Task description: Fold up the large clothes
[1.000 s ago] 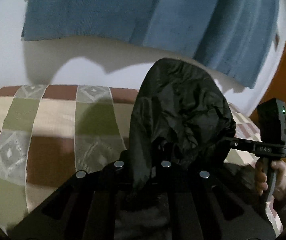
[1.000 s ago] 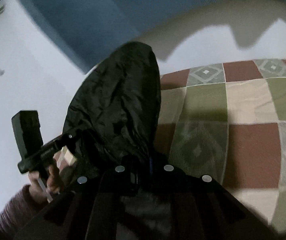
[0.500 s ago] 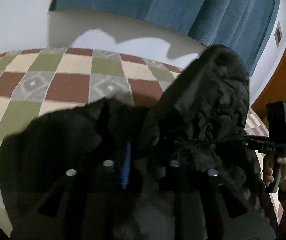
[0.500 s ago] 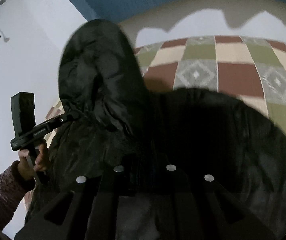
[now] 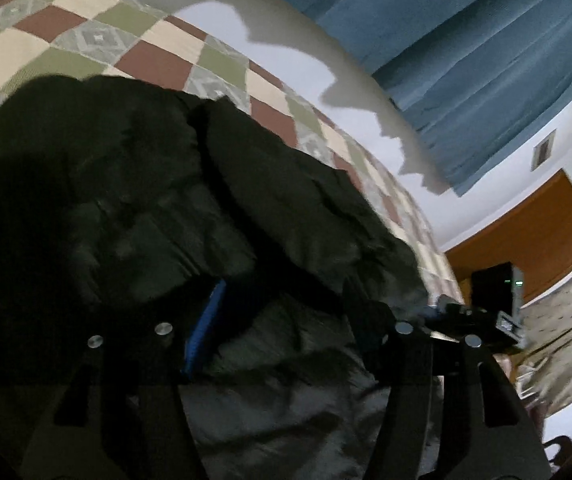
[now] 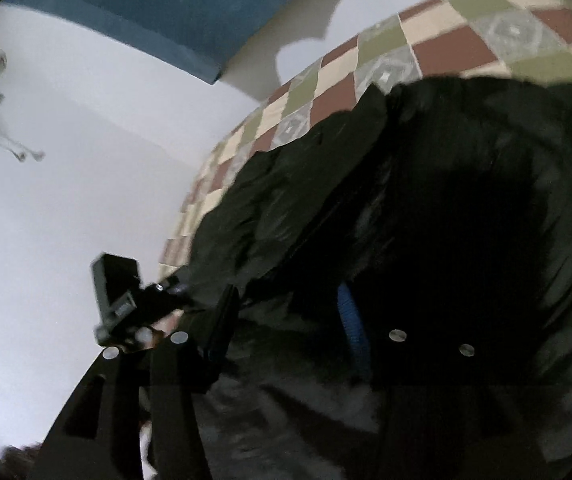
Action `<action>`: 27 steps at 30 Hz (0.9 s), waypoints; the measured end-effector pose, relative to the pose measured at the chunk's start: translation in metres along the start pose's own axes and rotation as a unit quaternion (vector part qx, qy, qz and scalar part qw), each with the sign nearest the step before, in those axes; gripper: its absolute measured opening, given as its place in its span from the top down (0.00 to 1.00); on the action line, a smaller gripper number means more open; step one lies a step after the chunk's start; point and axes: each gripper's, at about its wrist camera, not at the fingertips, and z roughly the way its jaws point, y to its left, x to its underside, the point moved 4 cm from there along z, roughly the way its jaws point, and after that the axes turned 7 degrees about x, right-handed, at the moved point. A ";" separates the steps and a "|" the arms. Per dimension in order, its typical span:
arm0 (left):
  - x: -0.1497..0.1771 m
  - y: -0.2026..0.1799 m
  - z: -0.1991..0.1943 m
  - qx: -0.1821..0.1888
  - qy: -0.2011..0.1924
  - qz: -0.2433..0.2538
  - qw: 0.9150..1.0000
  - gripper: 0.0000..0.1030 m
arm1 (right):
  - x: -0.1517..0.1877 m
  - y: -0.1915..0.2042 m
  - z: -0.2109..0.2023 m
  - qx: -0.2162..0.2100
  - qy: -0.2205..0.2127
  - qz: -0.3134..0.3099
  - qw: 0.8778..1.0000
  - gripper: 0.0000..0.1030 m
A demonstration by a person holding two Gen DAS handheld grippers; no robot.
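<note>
Black jacket (image 6: 426, 208) spread on checkered bed (image 6: 466, 40); right claw (image 6: 286, 340) opening over it, pads off fabric; left claw (image 6: 165, 296) alongside.

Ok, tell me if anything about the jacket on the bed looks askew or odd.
The black jacket lies bunched and rumpled on the checkered bedspread, not flat, with its hood flopped across the body. No damage shows.

The black jacket (image 5: 133, 184) is showing a slightly shiny, crinkled padded cloth. The checked bedspread (image 5: 97, 36) is looking like matt woven fabric, the blue curtain (image 5: 466, 52) soft ribbed cloth, the door (image 5: 526, 240) smooth wood.
</note>
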 end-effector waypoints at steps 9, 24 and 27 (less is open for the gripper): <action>0.011 -0.032 0.013 0.010 0.002 0.015 1.000 0.43 | 0.004 0.013 0.019 0.004 0.008 0.027 1.000 0.49; 0.035 -0.006 0.054 -0.086 0.057 0.026 0.994 0.79 | 0.021 -0.020 0.061 0.061 0.042 0.062 0.995 0.91; 0.037 0.000 0.060 -0.104 0.062 0.029 0.992 0.87 | 0.023 -0.027 0.067 0.071 0.049 0.069 0.994 1.00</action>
